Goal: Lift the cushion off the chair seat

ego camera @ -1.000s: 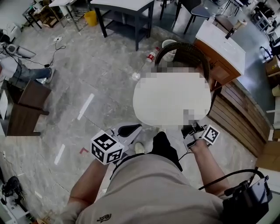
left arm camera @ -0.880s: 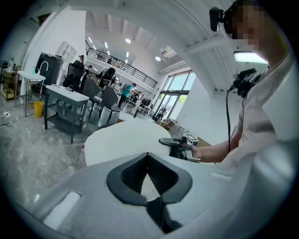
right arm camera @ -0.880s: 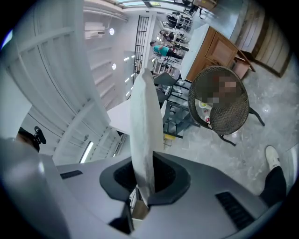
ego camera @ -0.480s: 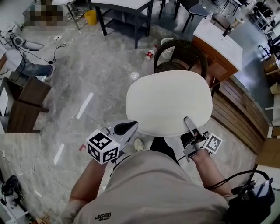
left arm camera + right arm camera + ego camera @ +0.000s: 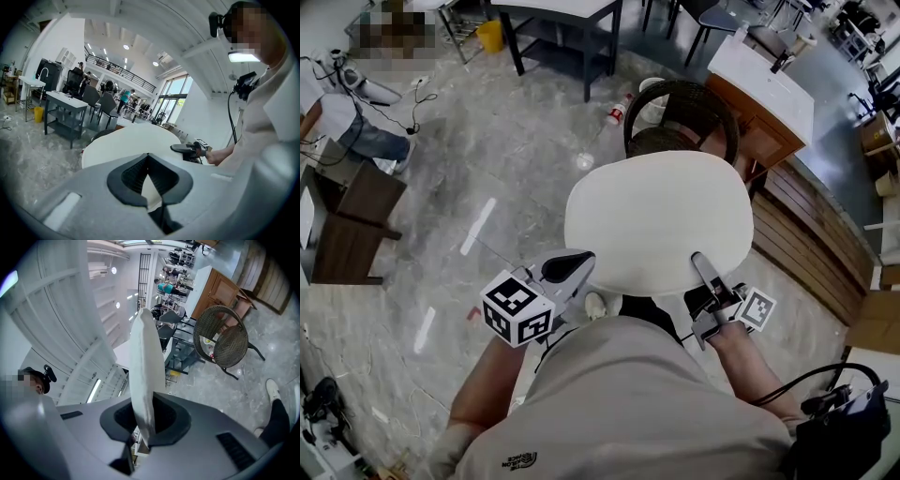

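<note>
- Your right gripper (image 5: 143, 420) is clenched on the cushion (image 5: 656, 220), the pale rim pinched hard between its pads. Don't ease that squeeze.
- Your left gripper (image 5: 149, 174) looks clamped on the same near edge, with a sliver of cream fabric between its jaws. Level it with the right so the slab rides flat.
- The cushion sits mid-frame in the head view, gripped only along your side. The far edge has no support and may droop, so move gently.
- The wicker chair (image 5: 680, 108) stands at upper middle with its seat bare. The lift looks essentially done. Draw the cushion clear of the backrest.
</note>
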The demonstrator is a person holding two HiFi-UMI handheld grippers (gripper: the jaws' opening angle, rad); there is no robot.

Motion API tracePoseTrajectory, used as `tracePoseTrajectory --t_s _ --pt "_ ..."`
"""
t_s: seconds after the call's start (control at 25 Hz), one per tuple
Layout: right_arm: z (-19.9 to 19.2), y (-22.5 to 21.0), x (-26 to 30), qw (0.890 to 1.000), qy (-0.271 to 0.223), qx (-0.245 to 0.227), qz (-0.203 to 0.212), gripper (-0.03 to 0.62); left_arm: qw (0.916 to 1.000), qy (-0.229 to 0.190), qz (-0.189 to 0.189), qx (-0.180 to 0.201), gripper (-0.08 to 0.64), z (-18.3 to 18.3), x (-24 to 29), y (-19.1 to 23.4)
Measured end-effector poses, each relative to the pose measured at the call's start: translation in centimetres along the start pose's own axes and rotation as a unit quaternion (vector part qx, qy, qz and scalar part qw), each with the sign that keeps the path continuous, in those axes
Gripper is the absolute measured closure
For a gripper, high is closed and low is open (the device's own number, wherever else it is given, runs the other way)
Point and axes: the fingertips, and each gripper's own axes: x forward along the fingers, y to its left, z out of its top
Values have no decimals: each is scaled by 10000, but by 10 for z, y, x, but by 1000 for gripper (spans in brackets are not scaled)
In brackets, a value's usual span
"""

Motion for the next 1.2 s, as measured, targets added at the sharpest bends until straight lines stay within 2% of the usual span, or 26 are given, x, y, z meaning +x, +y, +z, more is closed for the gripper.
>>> tracePoseTrajectory --t_s 1.2 --pt "-16 5 6 9998 102 97 142 549 9998 86 55 -193 555 -17 -6 8"
